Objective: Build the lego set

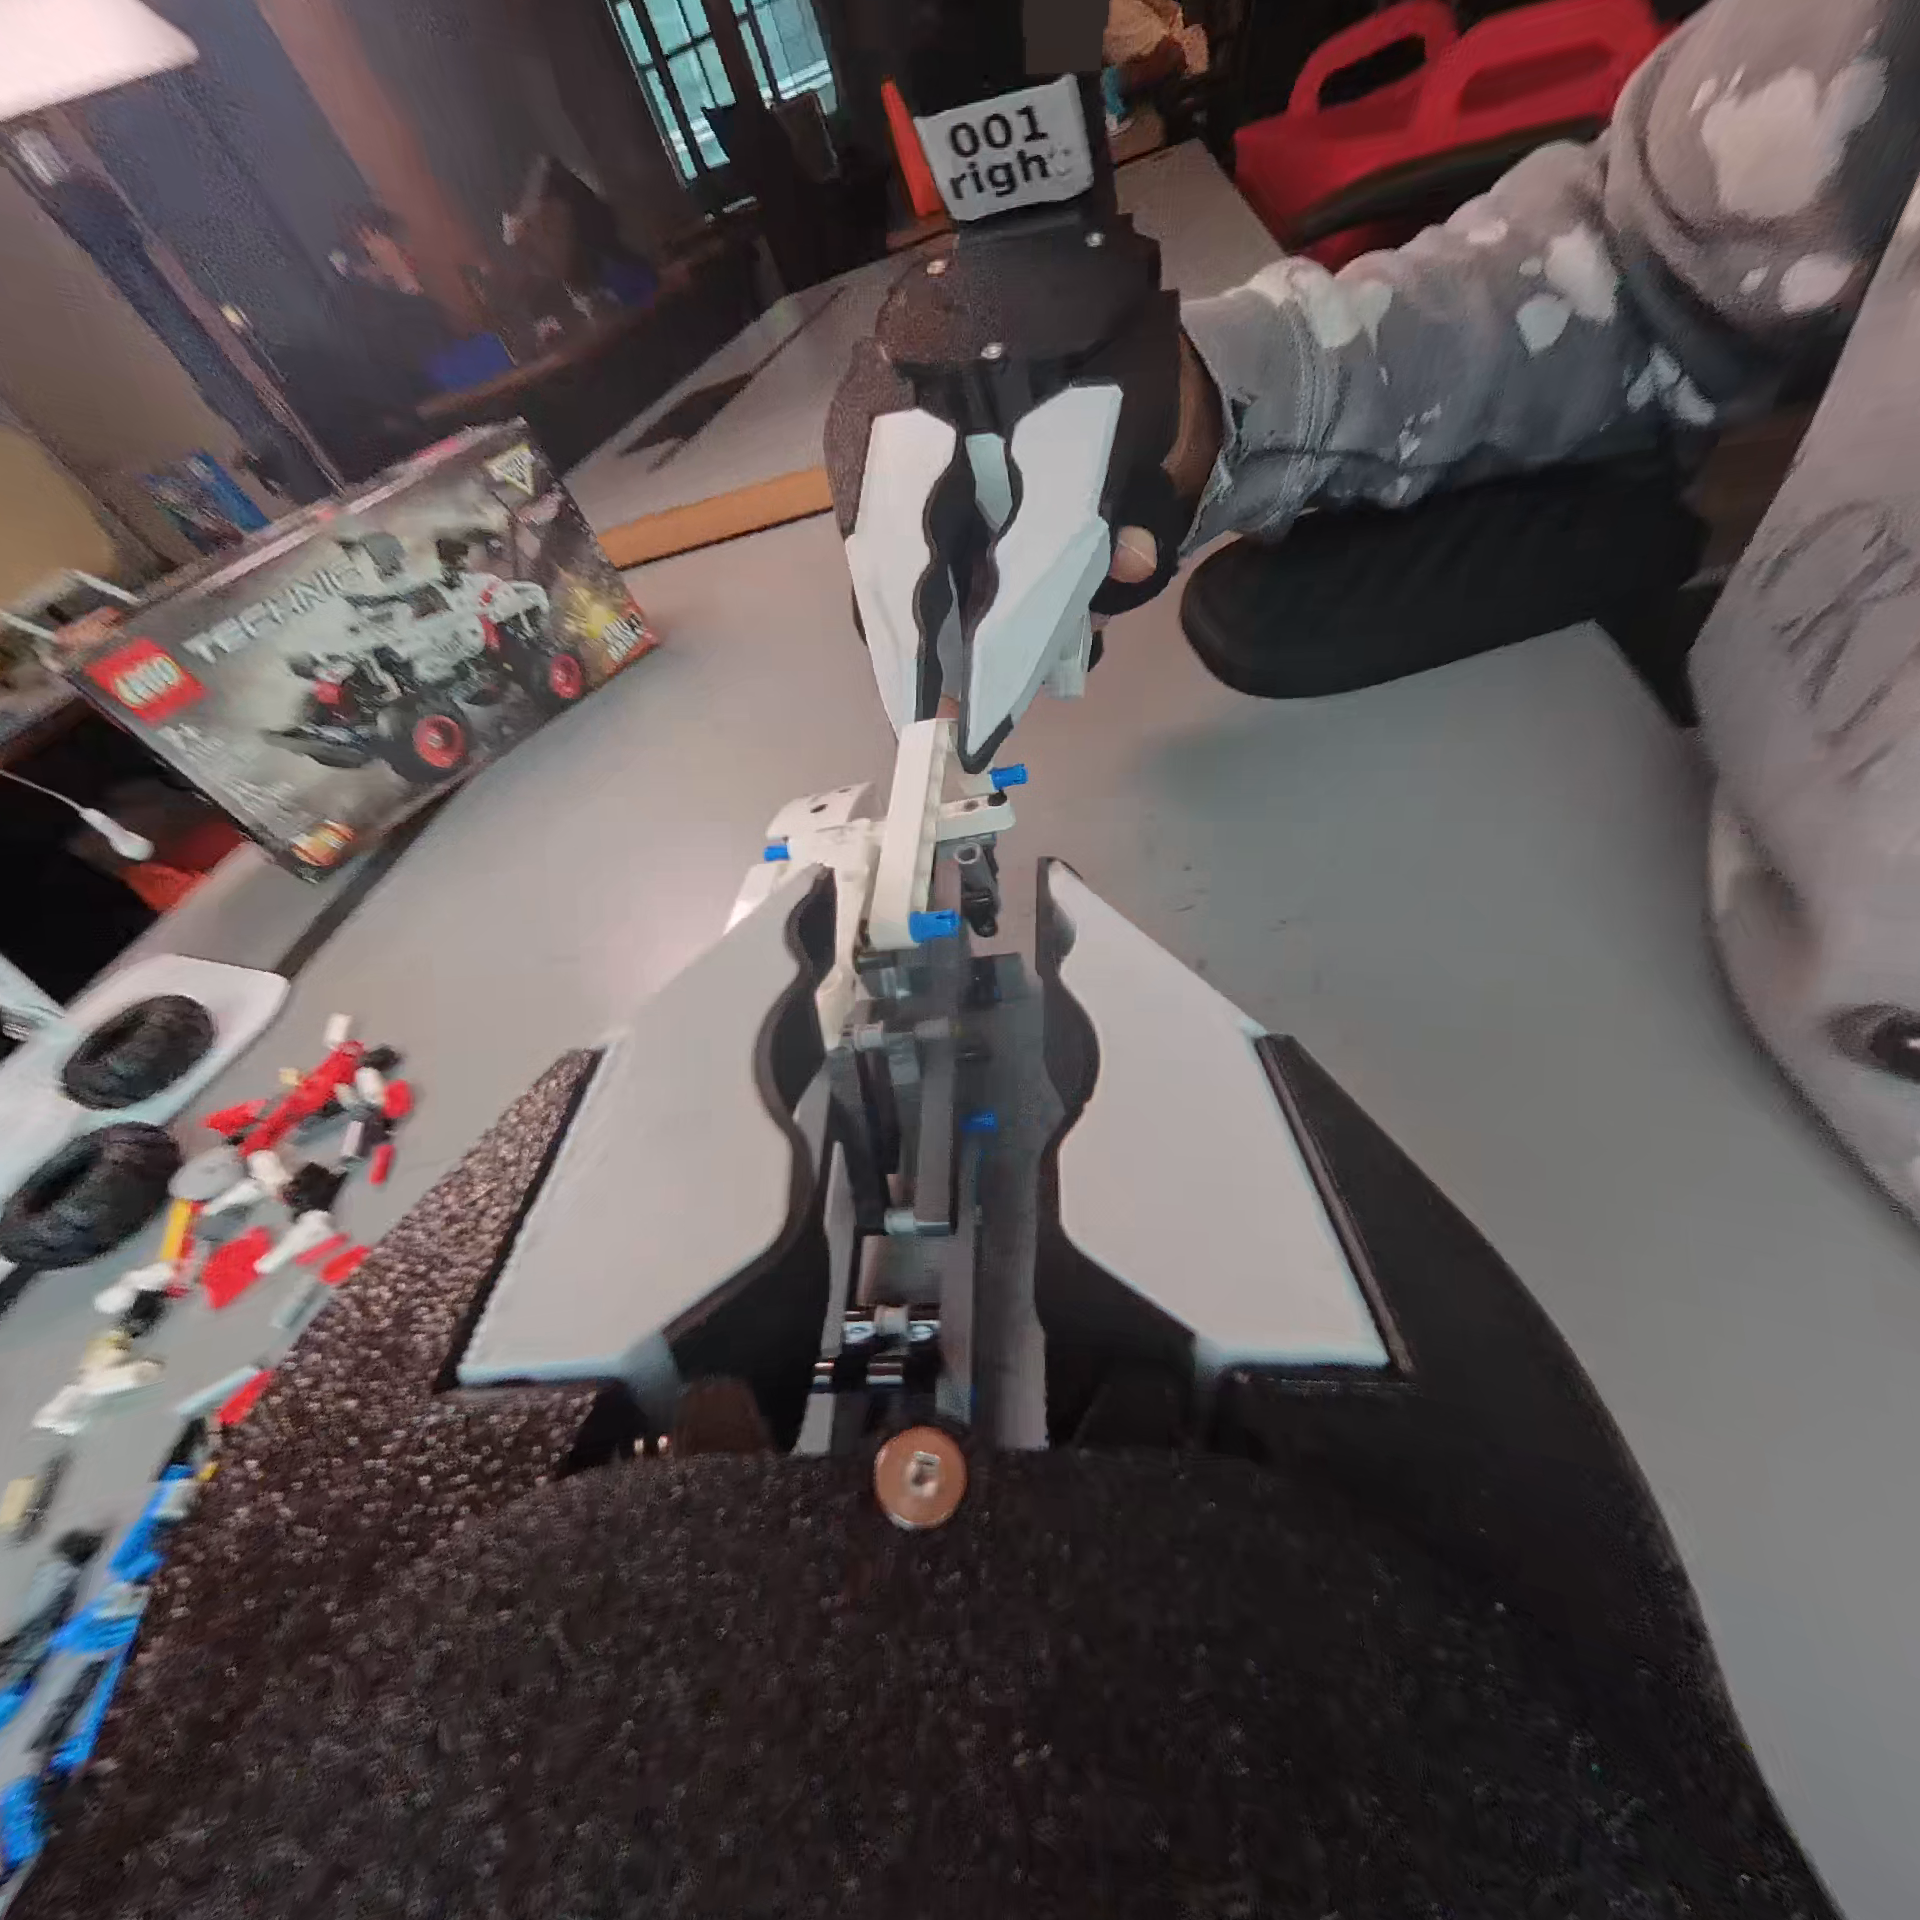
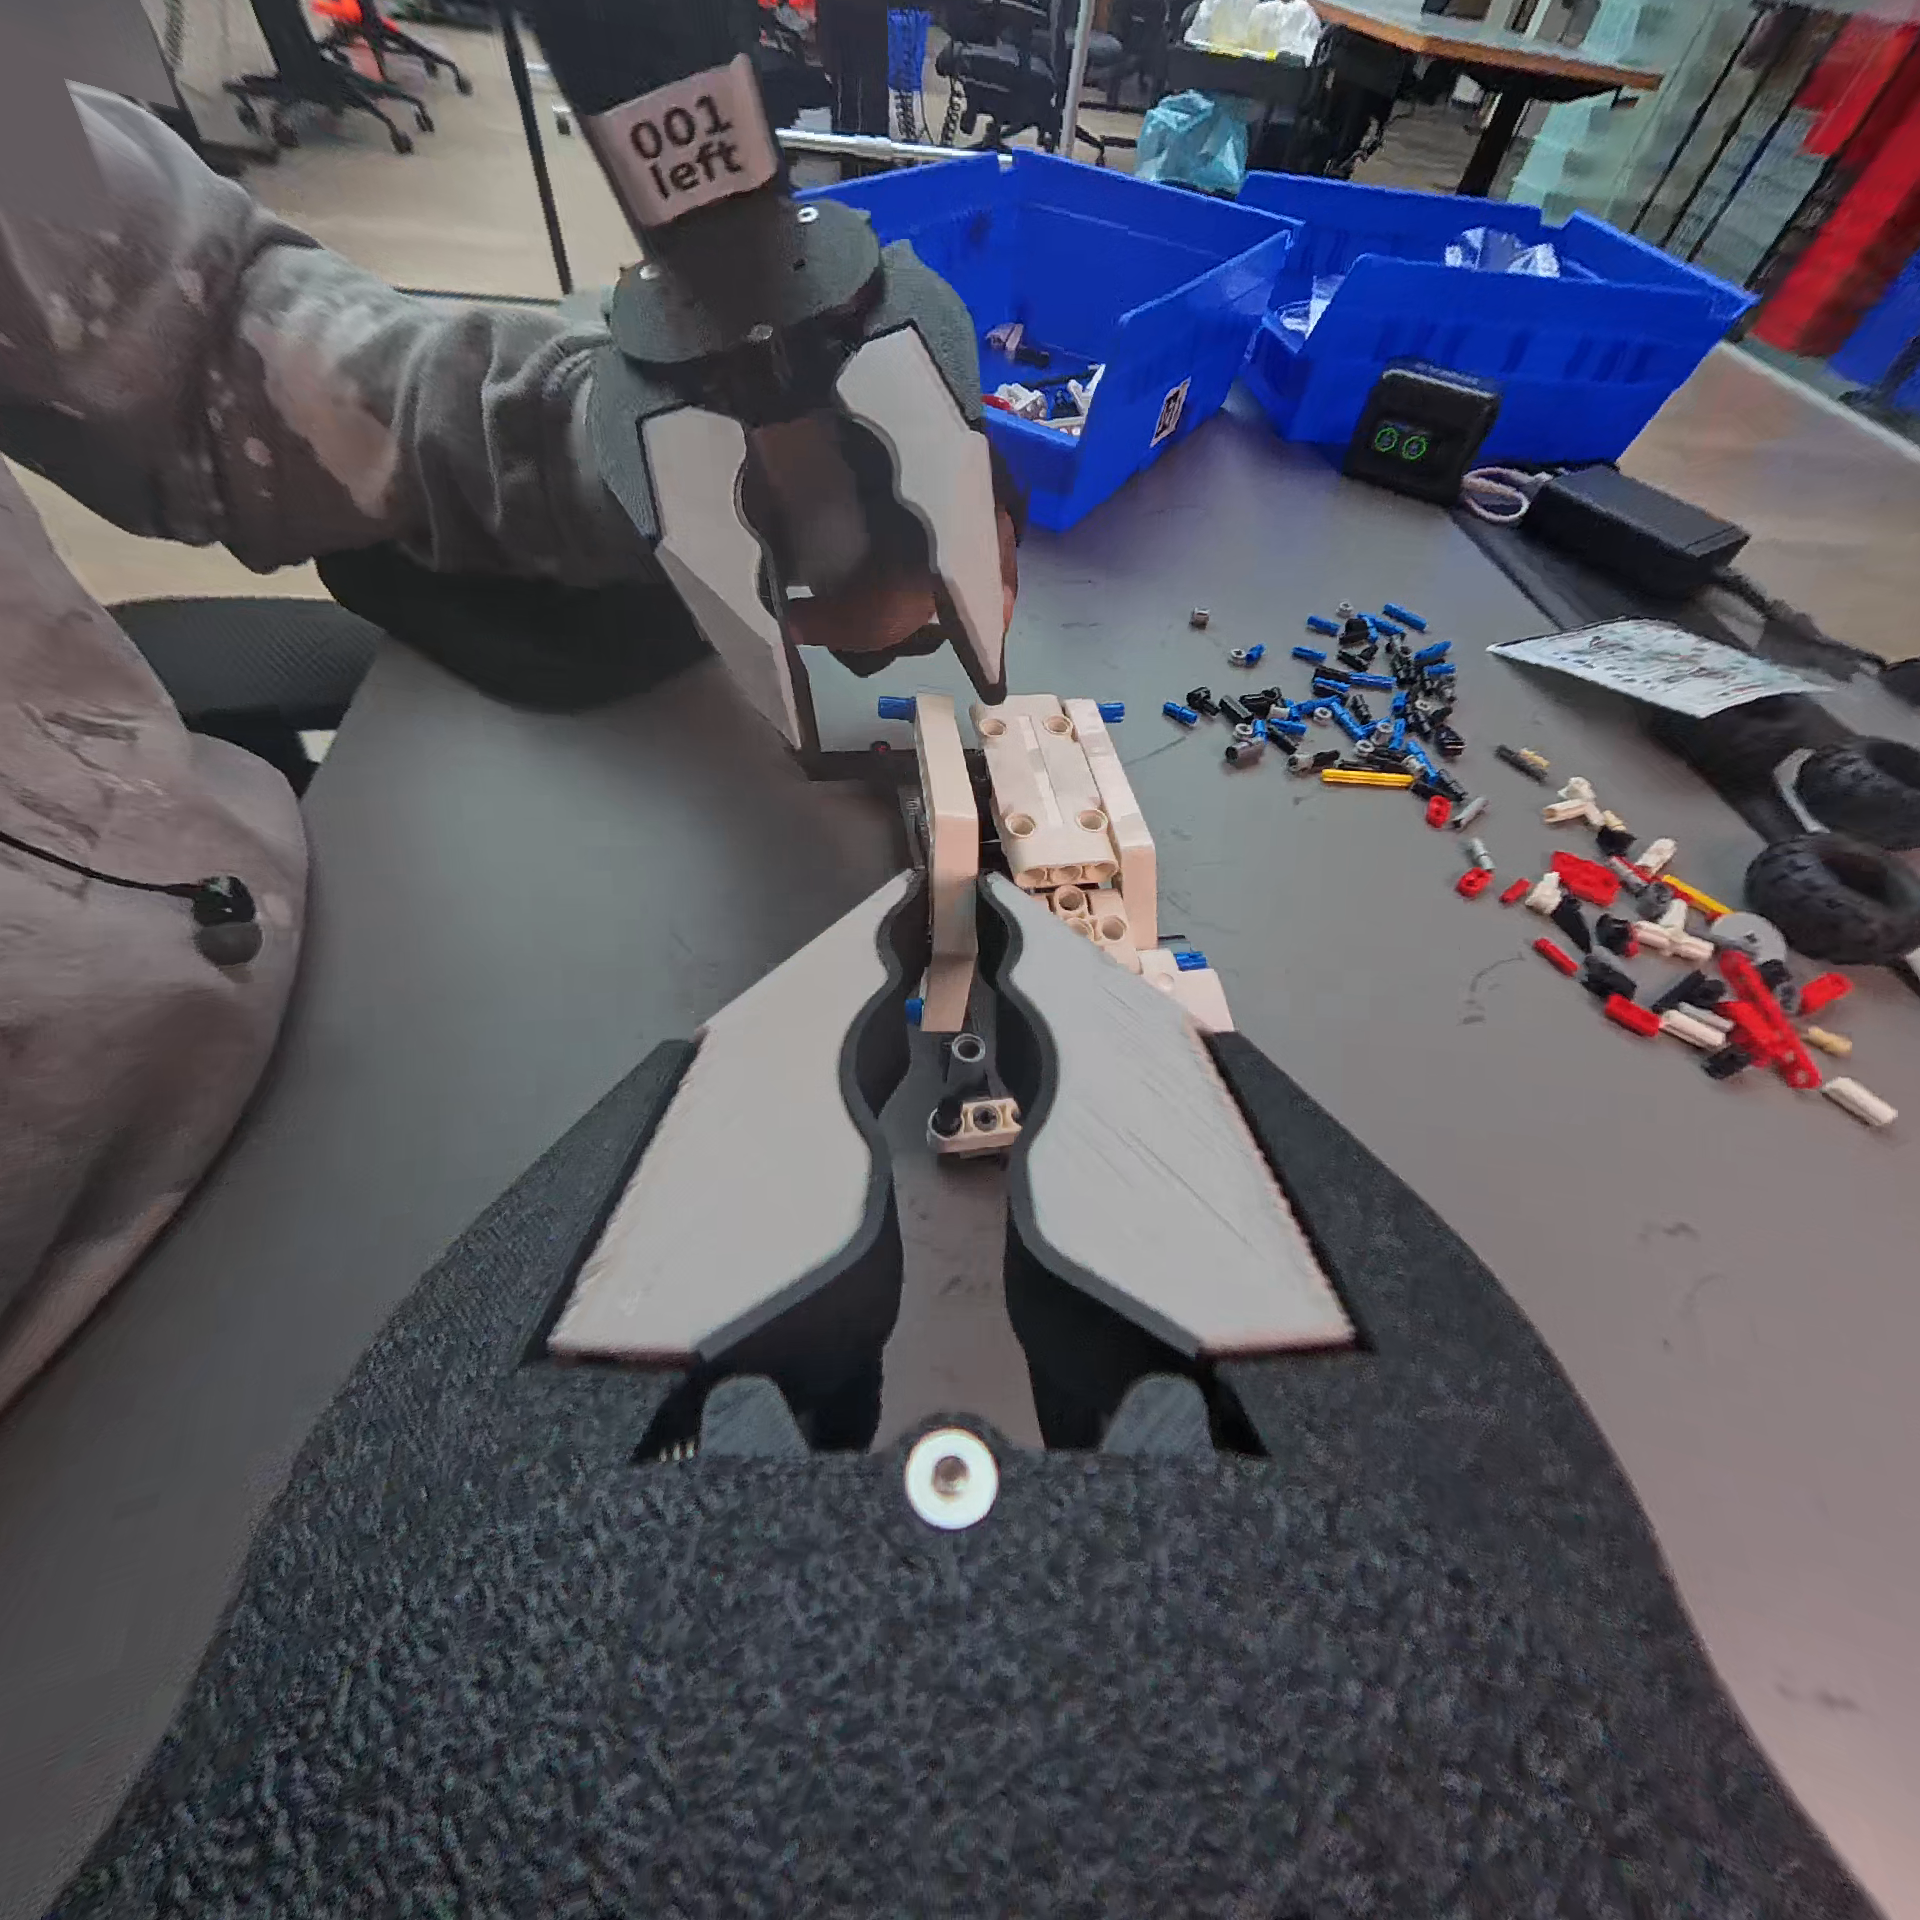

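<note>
The partly built lego model (image 2: 1049,800) lies on the grey table (image 2: 520,935), with white panels on a grey and black chassis (image 1: 914,1122) and blue pins. A white beam (image 2: 948,831) stands along its side. My right gripper (image 2: 948,894) is shut on this beam, and in the left wrist view it (image 1: 951,727) pinches the beam's (image 1: 909,831) far end. My left gripper (image 1: 935,878) is open and straddles the chassis, with table showing beside the right finger. In the right wrist view it (image 2: 894,712) hangs over the model's far end.
The lego box (image 1: 364,644) stands on the table. Loose blue and black pins (image 2: 1351,707), red and white pieces (image 2: 1683,966), black tyres (image 2: 1829,894) and a printed sheet (image 2: 1652,665) lie nearby. Blue bins (image 2: 1091,312) and a black device (image 2: 1418,431) stand behind. Across from one pair of fingers to the other is roughly 5 cm.
</note>
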The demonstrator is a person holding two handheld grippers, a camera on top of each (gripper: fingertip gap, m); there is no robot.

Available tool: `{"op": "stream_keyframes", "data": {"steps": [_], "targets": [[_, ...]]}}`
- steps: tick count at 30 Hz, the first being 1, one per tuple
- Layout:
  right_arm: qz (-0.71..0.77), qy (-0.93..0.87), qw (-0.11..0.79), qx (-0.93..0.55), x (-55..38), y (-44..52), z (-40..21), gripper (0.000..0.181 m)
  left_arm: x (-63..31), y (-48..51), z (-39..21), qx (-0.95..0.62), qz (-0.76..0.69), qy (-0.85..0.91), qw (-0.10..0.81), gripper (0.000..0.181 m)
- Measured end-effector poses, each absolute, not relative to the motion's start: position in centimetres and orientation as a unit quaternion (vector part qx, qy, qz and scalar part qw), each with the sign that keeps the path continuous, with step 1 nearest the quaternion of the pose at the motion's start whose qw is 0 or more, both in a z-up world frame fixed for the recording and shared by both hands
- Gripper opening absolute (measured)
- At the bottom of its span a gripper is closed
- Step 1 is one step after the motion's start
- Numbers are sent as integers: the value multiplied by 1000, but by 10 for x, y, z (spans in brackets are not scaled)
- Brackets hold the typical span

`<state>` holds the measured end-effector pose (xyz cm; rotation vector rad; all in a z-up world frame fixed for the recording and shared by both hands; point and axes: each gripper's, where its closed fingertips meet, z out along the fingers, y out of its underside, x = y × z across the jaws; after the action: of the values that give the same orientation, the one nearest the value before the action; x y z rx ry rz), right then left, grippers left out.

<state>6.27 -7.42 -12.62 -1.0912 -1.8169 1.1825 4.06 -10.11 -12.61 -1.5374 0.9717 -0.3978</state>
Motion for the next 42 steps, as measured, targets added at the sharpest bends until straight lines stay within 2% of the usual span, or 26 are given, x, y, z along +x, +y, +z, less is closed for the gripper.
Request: {"op": "stream_keyframes", "data": {"steps": [3, 6, 8, 12, 20, 28, 42], "targets": [[419, -721, 380, -399, 59, -79, -134, 8, 41, -102, -130, -682, -196, 410, 573, 36], [405, -730, 375, -402, 57, -78, -142, 8, 38, -94, -139, -693, -127, 427, 567, 17], [404, -728, 374, -409, 57, -76, -145, 8, 38, -91, -142, -692, -93, 440, 565, 11], [418, -718, 371, -415, 56, -75, -144, 8, 36, -90, -138, -693, -74, 442, 564, 13], [475, -686, 355, -421, 59, -74, -138, 8, 19, -96, -134, -721, -118, 401, 552, 48], [470, -685, 358, -426, 57, -72, -142, 8, 20, -86, -143, -714, -43, 423, 556, 43], [388, -710, 399, -432, 52, -63, -144, 9, 21, -83, -142, -658, 92, 487, 567, 16]]}}
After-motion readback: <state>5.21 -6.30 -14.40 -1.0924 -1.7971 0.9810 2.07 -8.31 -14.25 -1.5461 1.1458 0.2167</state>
